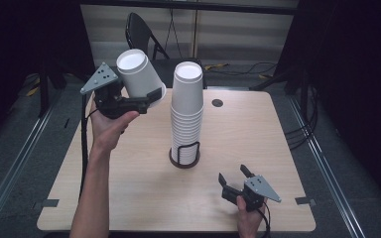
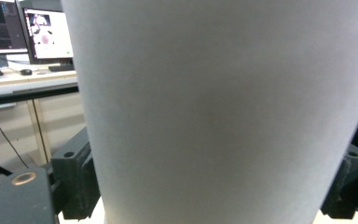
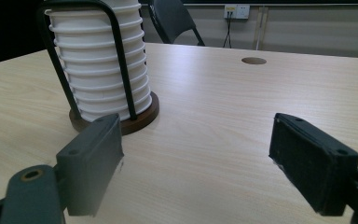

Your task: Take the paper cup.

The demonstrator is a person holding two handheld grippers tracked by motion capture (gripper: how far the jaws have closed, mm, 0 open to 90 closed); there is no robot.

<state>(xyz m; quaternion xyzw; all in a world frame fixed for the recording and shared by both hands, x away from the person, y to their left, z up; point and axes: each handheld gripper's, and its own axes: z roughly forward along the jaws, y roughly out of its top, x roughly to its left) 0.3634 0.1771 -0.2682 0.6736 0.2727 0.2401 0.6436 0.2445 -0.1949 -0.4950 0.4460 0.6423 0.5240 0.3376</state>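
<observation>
Left gripper (image 1: 146, 99): I have it clamped on a white cup (image 1: 140, 73), raised beside the stack (image 1: 186, 109).
Right gripper (image 1: 234, 177): jaws apart, low over the table (image 1: 129, 193).

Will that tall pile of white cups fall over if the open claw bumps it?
Probably it would wobble: the stack of cups rises far above its small round holder, whose wire loop grips only the lowest cups. Paper cups look light, so a nudge from the right gripper might slide everything across the table.

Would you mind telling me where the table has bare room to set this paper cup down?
Bare wood lies left of the cup stack, under the left gripper holding the paper cup, and right toward the table edge. The right gripper crowds the near-right corner.
</observation>
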